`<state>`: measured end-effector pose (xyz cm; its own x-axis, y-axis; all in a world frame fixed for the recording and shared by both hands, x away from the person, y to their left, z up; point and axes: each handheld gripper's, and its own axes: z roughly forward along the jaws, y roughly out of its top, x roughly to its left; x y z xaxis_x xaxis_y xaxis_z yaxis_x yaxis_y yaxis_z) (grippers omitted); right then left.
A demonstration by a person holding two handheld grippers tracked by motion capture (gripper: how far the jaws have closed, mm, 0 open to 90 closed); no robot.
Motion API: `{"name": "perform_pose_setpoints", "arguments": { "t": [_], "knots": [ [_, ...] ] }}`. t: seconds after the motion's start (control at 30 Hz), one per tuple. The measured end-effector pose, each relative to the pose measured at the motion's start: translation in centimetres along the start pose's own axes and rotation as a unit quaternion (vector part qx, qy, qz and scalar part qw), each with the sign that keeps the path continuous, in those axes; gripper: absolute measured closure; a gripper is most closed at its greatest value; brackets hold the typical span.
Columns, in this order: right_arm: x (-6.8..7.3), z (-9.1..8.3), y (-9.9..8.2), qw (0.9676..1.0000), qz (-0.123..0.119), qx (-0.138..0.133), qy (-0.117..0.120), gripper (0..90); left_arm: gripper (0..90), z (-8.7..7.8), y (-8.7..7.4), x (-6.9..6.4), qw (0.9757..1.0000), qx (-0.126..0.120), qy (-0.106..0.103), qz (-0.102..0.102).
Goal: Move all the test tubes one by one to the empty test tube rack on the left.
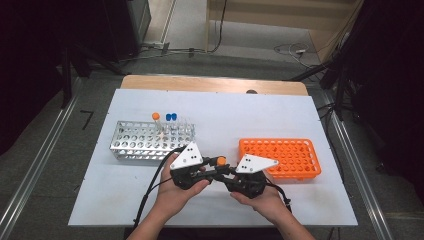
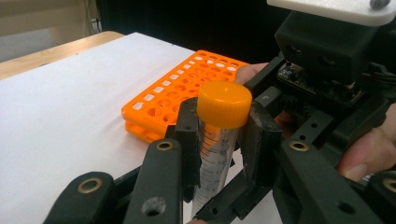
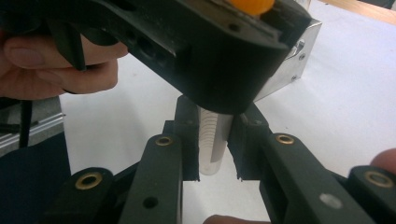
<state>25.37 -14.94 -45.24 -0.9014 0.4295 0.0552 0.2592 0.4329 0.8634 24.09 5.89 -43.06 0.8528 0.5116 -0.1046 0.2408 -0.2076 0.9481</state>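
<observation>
Near the front edge of the white desk (image 1: 125, 200), I hold two grippers tip to tip, between a metal rack (image 1: 150, 140) on my left and an orange rack (image 1: 295, 157) on my right. Between them stands a clear tube (image 2: 212, 163) with an orange cap (image 2: 224, 103), upright and lifted off the desk. My left gripper (image 2: 217, 140) has its fingers (image 2: 187, 135) pinching the tube just below the cap. My right gripper (image 3: 215, 140) has its fingers (image 3: 187, 140) pressed against the tube's lower part, near its bottom end. Both hands wrap the gripper bodies. Farther back, the metal rack carries an orange-capped tube (image 1: 156, 117) and two blue-capped tubes (image 1: 171, 117).
</observation>
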Motion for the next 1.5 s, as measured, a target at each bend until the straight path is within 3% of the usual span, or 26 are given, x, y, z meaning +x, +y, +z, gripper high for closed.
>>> {"name": "perform_pose_setpoints", "arguments": {
  "t": [0.1, 0.2, 0.4, 0.7, 0.93, 1.1, 1.5],
  "knots": [
    [-0.1, -0.1, 0.0, 1.0, 0.003, -0.004, 0.0, 71.0, 71.4, -0.2, 0.0, 0.1, 1.0, -0.007, 0.006, -0.001],
    [-0.4, -0.5, -0.2, 0.9999, 0.006, -0.007, 0.006, 63.3, 71.4, -1.0, 0.2, 0.6, 0.9996, -0.02, 0.021, -0.007],
    [-1.7, -2.1, -1.1, 0.9998, 0.008, -0.017, 0.009, 28.3, 71.5, -3.3, -0.2, 2.3, 0.998, -0.027, 0.055, -0.018],
    [-3.9, -5.1, -2.3, 0.9986, 0.039, -0.03, -0.02, 2.8, 71.5, -7.3, -0.6, 5.6, 0.9914, -0.042, 0.119, -0.035],
    [-5.2, -7.4, -3.7, 0.9973, 0.05, -0.027, -0.046, 0.0, 71.5, -10.1, -0.9, 8.5, 0.9828, -0.049, 0.172, -0.047],
    [-5.9, -8.9, -4.8, 0.9961, 0.06, -0.03, -0.057, 0.0, 71.5, -11.6, -1.0, 10.8, 0.9745, -0.055, 0.21, -0.055],
    [-7.1, -11.3, -6.8, 0.9927, 0.078, -0.038, -0.083, 0.0, 71.4, -12.3, -0.8, 14.7, 0.9558, -0.08, 0.271, -0.081]
  ]
}}
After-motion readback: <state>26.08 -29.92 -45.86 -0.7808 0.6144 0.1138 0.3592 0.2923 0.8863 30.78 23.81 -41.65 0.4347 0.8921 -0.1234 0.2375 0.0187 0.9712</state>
